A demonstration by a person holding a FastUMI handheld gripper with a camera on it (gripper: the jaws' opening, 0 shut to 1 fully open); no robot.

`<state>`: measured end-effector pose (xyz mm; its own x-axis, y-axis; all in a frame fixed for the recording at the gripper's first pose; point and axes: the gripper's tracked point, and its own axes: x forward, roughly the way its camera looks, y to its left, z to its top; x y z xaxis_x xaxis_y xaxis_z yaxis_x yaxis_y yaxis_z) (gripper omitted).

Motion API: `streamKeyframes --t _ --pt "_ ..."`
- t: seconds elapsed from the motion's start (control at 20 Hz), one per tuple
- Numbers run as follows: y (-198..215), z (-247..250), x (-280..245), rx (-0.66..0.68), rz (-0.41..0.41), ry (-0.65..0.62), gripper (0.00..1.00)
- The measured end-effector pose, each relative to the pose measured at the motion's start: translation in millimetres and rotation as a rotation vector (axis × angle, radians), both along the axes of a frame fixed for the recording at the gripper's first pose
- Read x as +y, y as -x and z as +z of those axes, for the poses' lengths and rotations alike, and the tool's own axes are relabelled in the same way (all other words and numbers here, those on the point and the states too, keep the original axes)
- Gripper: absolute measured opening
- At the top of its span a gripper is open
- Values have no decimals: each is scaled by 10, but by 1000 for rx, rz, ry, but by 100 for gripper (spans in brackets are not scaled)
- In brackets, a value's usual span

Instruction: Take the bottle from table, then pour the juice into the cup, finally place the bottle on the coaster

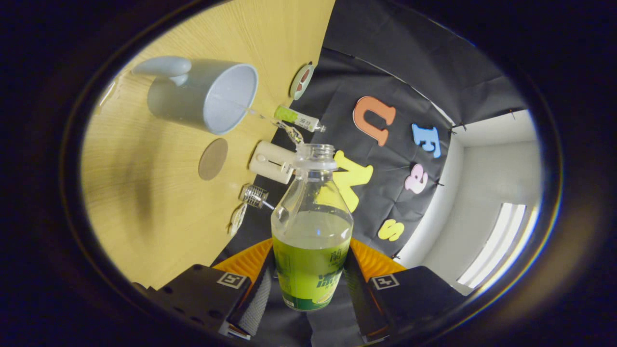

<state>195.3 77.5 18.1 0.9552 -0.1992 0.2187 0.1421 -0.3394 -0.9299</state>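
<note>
My gripper point(308, 284) is shut on a clear bottle point(312, 226) with a green label, both fingers pressing its sides. The whole view is rolled, so the bottle is tipped on its side with its open neck pointing toward a pale blue cup point(205, 94) on the wooden table point(159, 207). A thin stream of clear juice point(274, 123) runs from the neck into the cup's mouth. Liquid still fills the lower part of the bottle. A round brown coaster point(213, 158) lies on the table beside the cup, between it and my fingers.
Along the table's back edge stand a small green-labelled bottle point(299, 118), a cream-coloured box-like device point(271, 161), a small clear glass jar point(254, 195) and a round disc point(301, 82). The booth's black cloth wall rises behind them.
</note>
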Motion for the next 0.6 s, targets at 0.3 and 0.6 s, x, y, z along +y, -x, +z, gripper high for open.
streamKeyframes --t 0.3,0.6 --pt "-23 96 40 -24 -7 98 79" --pt "-46 113 40 -17 -14 119 79"
